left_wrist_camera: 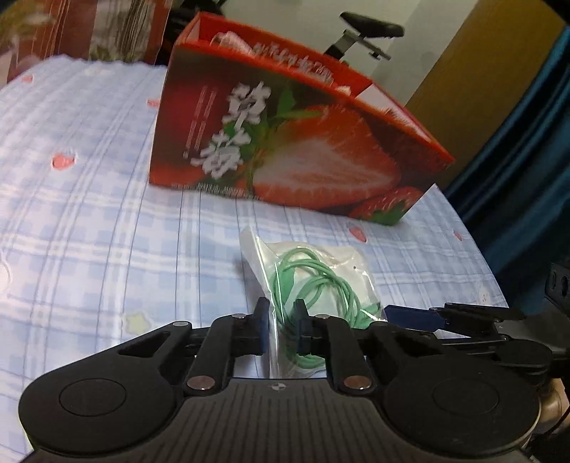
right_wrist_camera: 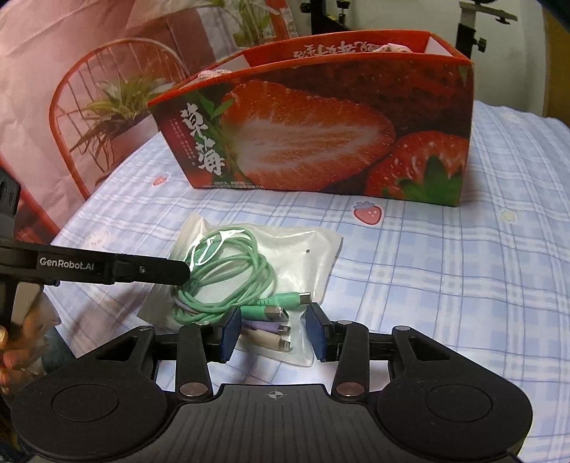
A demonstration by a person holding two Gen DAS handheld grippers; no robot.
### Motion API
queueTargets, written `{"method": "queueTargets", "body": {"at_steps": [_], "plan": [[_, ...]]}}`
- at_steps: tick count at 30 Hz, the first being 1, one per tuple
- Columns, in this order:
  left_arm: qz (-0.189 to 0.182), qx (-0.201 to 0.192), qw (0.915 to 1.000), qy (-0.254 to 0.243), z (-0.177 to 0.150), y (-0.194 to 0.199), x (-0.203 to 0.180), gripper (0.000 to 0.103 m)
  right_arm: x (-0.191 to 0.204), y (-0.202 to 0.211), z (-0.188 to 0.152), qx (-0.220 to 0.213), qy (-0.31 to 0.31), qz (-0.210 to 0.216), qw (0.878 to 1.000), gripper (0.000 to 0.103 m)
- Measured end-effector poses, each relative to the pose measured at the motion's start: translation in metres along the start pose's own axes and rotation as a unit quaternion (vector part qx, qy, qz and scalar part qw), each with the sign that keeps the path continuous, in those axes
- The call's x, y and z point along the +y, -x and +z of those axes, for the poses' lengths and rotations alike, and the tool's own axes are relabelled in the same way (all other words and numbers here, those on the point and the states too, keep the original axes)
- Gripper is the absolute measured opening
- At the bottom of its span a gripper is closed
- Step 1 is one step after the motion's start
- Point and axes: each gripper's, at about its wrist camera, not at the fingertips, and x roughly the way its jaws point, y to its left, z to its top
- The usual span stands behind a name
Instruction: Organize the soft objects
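Note:
A clear plastic bag (left_wrist_camera: 313, 270) holding a coiled green cable lies on the blue checked cloth (left_wrist_camera: 89, 213) in front of a red strawberry-printed box (left_wrist_camera: 285, 142). My left gripper (left_wrist_camera: 281, 310) is shut on the bag's near edge, with the film pinched between its pads. In the right wrist view the same bag (right_wrist_camera: 295, 256) lies before the box (right_wrist_camera: 320, 135), and one left finger (right_wrist_camera: 153, 270) reaches its left side. My right gripper (right_wrist_camera: 272, 320) is open, its blue pads standing either side of the bag's corner and the cable plugs without pressing them. Something pale pink (right_wrist_camera: 213, 74) shows inside the box.
The checked cloth (right_wrist_camera: 445, 285) stretches wide to the right of the bag. A pink backdrop printed with a red wire chair (right_wrist_camera: 107, 99) stands behind on the left. A black saddle on a stand (left_wrist_camera: 372, 25) and a blue curtain (left_wrist_camera: 527, 142) lie beyond the cloth's edge. A hand (right_wrist_camera: 10, 356) shows at lower left.

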Motion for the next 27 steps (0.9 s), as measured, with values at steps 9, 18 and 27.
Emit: {"method": "queueTargets", "body": {"at_steps": [9,18,27], "plan": [[-0.010,-0.047,0.9980,-0.041,-0.004,0.006,-0.007,0.012,-0.022,0.000,0.002,-0.035,-0.063,0.018,0.997,0.060],[-0.012,-0.042,0.9985,-0.034,-0.008,0.000,-0.003,0.012,-0.022,-0.019,0.015,-0.043,-0.055,0.043,0.997,0.057],[-0.003,-0.062,0.9976,-0.031,-0.003,0.011,-0.004,0.011,-0.029,-0.013,0.014,-0.062,-0.093,0.044,0.993,0.021]]}}
